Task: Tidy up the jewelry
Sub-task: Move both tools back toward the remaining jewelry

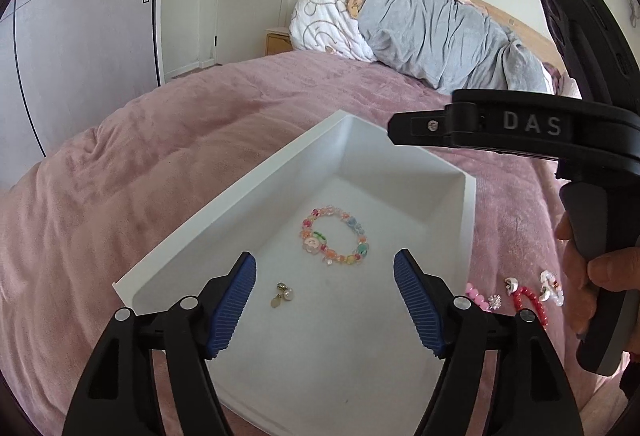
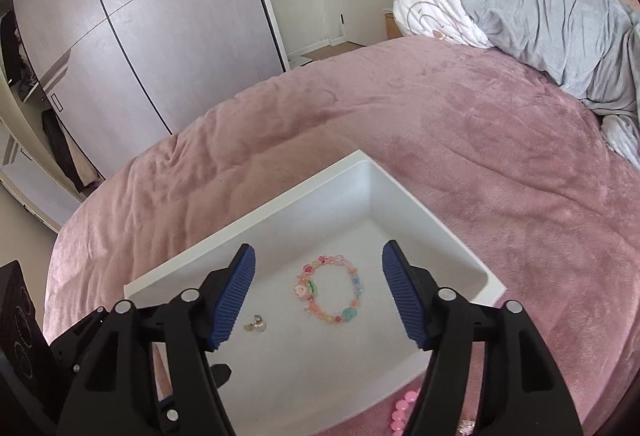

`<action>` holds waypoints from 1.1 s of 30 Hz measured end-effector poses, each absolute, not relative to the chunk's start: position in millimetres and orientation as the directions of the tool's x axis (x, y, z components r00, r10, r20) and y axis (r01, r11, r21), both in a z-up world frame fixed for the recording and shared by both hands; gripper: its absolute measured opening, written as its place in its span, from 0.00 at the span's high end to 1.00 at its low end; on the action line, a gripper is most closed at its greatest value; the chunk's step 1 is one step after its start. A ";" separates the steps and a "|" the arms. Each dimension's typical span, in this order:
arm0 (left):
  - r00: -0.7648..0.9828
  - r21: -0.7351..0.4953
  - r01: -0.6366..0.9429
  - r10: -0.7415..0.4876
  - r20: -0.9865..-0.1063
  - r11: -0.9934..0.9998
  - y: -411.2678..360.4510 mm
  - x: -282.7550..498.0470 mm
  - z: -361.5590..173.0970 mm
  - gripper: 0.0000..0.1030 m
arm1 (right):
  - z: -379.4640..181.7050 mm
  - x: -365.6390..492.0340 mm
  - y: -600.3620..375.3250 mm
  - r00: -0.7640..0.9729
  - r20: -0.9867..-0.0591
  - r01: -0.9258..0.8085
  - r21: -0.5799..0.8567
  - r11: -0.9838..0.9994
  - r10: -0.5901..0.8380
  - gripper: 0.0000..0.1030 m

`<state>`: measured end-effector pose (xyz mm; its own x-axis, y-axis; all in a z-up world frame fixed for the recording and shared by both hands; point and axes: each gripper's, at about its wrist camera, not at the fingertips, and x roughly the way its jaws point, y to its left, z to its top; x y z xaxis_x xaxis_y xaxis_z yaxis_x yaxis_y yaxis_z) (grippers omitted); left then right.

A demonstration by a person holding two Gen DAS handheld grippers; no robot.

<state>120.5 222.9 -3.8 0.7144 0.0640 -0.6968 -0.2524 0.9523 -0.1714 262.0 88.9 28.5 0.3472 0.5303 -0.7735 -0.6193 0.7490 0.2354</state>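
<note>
White tray [image 1: 240, 192] on pink bed [image 1: 120, 176] – beaded bracelet [image 1: 334, 236], small pearl earring [image 1: 283, 294] inside. More jewelry [image 1: 528, 296] beside tray. Both grippers [image 1: 324, 300] [image 2: 320, 300] empty, fingers wide apart. Bracelet light, floppy – pinch 1 bead.

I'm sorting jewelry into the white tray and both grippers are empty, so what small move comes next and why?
Probably swing the right hand-held gripper, open and empty over the white tray, toward the red bead bracelet lying on the pink blanket just outside it. The multicolored bracelet and pearl earring already lie inside.
</note>
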 end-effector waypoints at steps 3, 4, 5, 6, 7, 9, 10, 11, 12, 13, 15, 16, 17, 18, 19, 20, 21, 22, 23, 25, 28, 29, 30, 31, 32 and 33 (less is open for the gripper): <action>0.747 -0.155 -0.262 0.098 -0.658 0.952 208.0 114.3 12.3 0.18 | 50.4 251.8 50.1 0.365 -0.765 -0.629 0.219 0.746 0.532 0.26; 0.760 -0.153 -0.263 0.107 -0.641 0.953 203.0 112.2 18.2 0.17 | 57.3 248.4 34.0 0.371 -0.761 -0.627 0.218 0.747 0.533 0.26; 0.777 -0.155 -0.256 0.108 -0.620 0.954 197.0 110.1 24.4 0.16 | 63.3 244.5 15.9 0.383 -0.753 -0.622 0.219 0.752 0.536 0.25; 0.789 -0.156 -0.247 0.105 -0.605 0.956 191.7 108.5 30.4 0.15 | 69.6 241.0 -2.5 0.399 -0.745 -0.614 0.217 0.759 0.535 0.24; 0.799 -0.156 -0.240 0.104 -0.593 0.958 186.1 108.5 35.8 0.15 | 75.6 237.9 -21.5 0.415 -0.736 -0.604 0.217 0.767 0.535 0.23; 0.813 -0.149 -0.220 0.097 -0.574 0.964 173.6 110.5 46.2 0.12 | 85.9 231.0 -58.7 0.459 -0.718 -0.580 0.205 0.789 0.523 0.22; 0.819 -0.140 -0.210 0.096 -0.566 0.968 166.7 111.1 51.4 0.11 | 89.9 228.9 -77.2 0.481 -0.712 -0.565 0.194 0.802 0.512 0.21; 0.825 -0.130 -0.201 0.096 -0.556 0.971 160.1 111.5 56.0 0.11 | 93.0 226.4 -95.7 0.501 -0.707 -0.549 0.186 0.815 0.499 0.21; 0.831 -0.122 -0.189 0.093 -0.549 0.974 153.4 112.3 60.5 0.11 | 95.8 224.1 -113.9 0.522 -0.703 -0.529 0.179 0.830 0.484 0.21; 0.834 -0.115 -0.179 0.089 -0.544 0.977 147.4 113.1 64.6 0.11 | 98.2 221.7 -131.7 0.537 -0.698 -0.510 0.180 0.841 0.475 0.21; 0.843 -0.107 -0.165 0.084 -0.531 0.981 135.5 114.3 72.8 0.11 | 102.4 217.7 -163.2 0.562 -0.688 -0.476 0.185 0.860 0.459 0.21; 0.847 -0.108 -0.156 0.077 -0.525 0.982 130.0 115.3 76.4 0.11 | 104.3 216.1 -177.4 0.576 -0.681 -0.459 0.188 0.868 0.452 0.21; 0.851 -0.108 -0.148 0.070 -0.521 0.983 123.2 115.0 80.1 0.11 | 105.6 213.9 -190.2 0.586 -0.675 -0.444 0.194 0.875 0.448 0.19; 0.854 -0.109 -0.141 0.065 -0.516 0.984 116.3 114.9 83.3 0.10 | 106.0 211.9 -202.0 0.595 -0.669 -0.428 0.205 0.880 0.445 0.18; 0.857 -0.109 -0.132 0.058 -0.512 0.985 108.4 115.1 86.3 0.09 | 105.5 210.0 -212.2 0.602 -0.664 -0.413 0.217 0.884 0.444 0.18; 0.859 -0.107 -0.121 0.050 -0.509 0.987 100.8 115.3 88.5 0.09 | 103.8 208.8 -220.2 0.604 -0.663 -0.402 0.226 0.887 0.442 0.18; 0.860 -0.103 -0.109 0.042 -0.509 0.989 92.6 115.7 89.6 0.06 | 101.1 207.6 -226.7 0.606 -0.663 -0.392 0.233 0.890 0.440 0.18; 0.858 -0.096 -0.097 0.035 -0.512 0.991 84.3 116.7 89.4 0.05 | 98.1 206.1 -231.9 0.608 -0.662 -0.381 0.240 0.893 0.438 0.18; 0.856 -0.083 -0.087 0.032 -0.515 0.993 75.9 117.8 88.0 0.05 | 94.1 205.7 -235.5 0.606 -0.663 -0.371 0.253 0.894 0.439 0.18; 0.853 -0.046 -0.073 0.038 -0.521 0.996 61.1 119.7 81.7 0.05 | 83.2 203.6 -239.7 0.590 -0.666 -0.362 0.289 0.886 0.457 0.18; 0.841 0.007 -0.060 0.054 -0.538 0.998 43.7 123.3 67.2 0.05 | 65.4 200.0 -239.0 0.566 -0.674 -0.356 0.321 0.878 0.475 0.18; 0.835 0.012 -0.059 0.056 -0.547 0.998 40.5 124.9 61.7 0.05 | 59.4 198.7 -236.7 0.560 -0.677 -0.355 0.325 0.877 0.478 0.18; 0.832 0.008 -0.056 0.051 -0.553 0.998 39.4 125.7 56.4 0.05 | 53.2 197.0 -232.7 0.553 -0.681 -0.357 0.326 0.875 0.480 0.18; 0.829 0.004 -0.057 0.049 -0.557 0.998 38.3 127.0 51.1 0.05 | 46.9 195.9 -229.4 0.545 -0.686 -0.363 0.325 0.873 0.482 0.18; 0.827 0.002 -0.059 0.050 -0.559 0.998 38.6 128.7 46.3 0.05 | 40.6 195.0 -224.9 0.540 -0.693 -0.367 0.317 0.875 0.478 0.18; 0.825 0.005 -0.063 0.055 -0.563 0.998 37.8 130.3 40.5 0.05 | 34.0 194.1 -220.3 0.532 -0.701 -0.373 0.309 0.875 0.474 0.18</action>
